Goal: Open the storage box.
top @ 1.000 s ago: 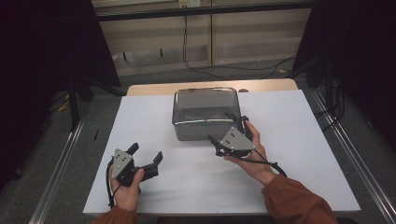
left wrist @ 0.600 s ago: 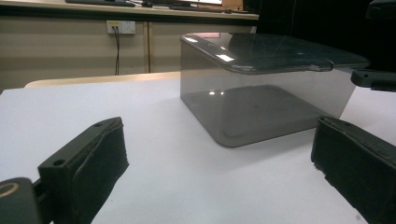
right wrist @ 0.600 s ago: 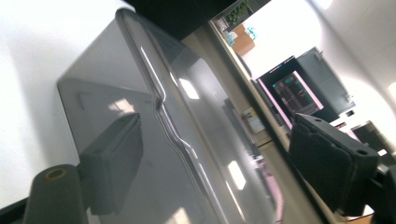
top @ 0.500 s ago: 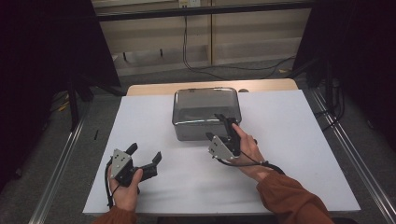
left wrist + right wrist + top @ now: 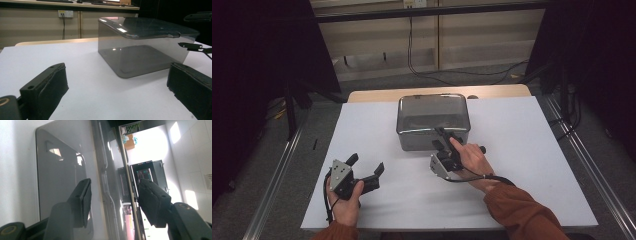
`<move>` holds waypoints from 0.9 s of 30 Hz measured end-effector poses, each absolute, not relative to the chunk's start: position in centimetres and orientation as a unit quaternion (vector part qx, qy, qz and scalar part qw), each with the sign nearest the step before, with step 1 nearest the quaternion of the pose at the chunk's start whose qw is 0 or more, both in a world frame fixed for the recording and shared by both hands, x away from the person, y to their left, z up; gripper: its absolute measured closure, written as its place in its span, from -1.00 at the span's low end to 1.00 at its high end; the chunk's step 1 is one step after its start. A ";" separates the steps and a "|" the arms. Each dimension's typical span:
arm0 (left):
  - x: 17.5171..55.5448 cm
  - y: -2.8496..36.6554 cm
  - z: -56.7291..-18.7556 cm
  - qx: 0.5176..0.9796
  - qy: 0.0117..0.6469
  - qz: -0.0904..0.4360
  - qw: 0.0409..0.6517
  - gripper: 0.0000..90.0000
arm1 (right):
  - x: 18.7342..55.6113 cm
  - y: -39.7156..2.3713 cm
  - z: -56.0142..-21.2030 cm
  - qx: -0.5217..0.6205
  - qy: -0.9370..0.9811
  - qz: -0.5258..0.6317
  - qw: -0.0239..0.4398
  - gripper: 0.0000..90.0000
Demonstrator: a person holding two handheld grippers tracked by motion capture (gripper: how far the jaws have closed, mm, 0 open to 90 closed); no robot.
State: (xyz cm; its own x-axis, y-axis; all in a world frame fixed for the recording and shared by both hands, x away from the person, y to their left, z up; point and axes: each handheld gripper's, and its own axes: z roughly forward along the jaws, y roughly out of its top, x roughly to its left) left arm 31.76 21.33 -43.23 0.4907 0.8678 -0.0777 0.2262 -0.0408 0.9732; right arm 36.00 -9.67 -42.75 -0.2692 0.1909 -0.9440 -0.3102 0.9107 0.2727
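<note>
Now my right claw (image 5: 443, 136) is closing around the lidded box's (image 5: 433, 120) near rim, not yet pinching; left claw (image 5: 364, 169) is resting open.

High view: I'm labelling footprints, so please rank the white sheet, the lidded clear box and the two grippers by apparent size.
1. white sheet
2. lidded clear box
3. left gripper and right gripper: they look about alike, so no ranking.

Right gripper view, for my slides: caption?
Right gripper closing its fingers on the front rim of a lidded smoky plastic box.
</note>
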 end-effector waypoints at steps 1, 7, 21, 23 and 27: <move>31.8 21.3 -43.2 0.661 0.414 0.289 0.555 -0.93 | 36.0 -9.6 -42.8 -0.042 0.770 0.201 0.604 0.08; 31.8 21.3 -43.3 0.665 0.412 0.283 0.555 -0.93 | 36.3 -9.6 -43.1 -0.043 0.773 0.194 0.603 0.27; 31.8 21.2 -43.2 0.673 0.404 0.279 0.554 -0.90 | 36.5 -9.5 -43.4 -0.050 0.772 0.190 0.604 0.71; 31.9 21.2 -43.2 0.673 0.404 0.279 0.553 -0.90 | 36.5 -9.5 -43.3 -0.056 0.771 0.187 0.606 0.72; 32.0 21.2 -43.2 0.670 0.408 0.288 0.549 -0.89 | 36.4 -9.5 -43.4 -0.056 0.771 0.184 0.607 0.73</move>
State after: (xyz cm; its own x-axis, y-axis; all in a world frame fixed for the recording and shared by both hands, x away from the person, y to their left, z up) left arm 31.98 21.18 -43.24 0.5011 0.8631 -0.0626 0.2318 -0.0642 0.9706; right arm 36.41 -9.47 -43.35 -0.2557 0.1368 -0.9570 -0.3108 0.9258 0.2154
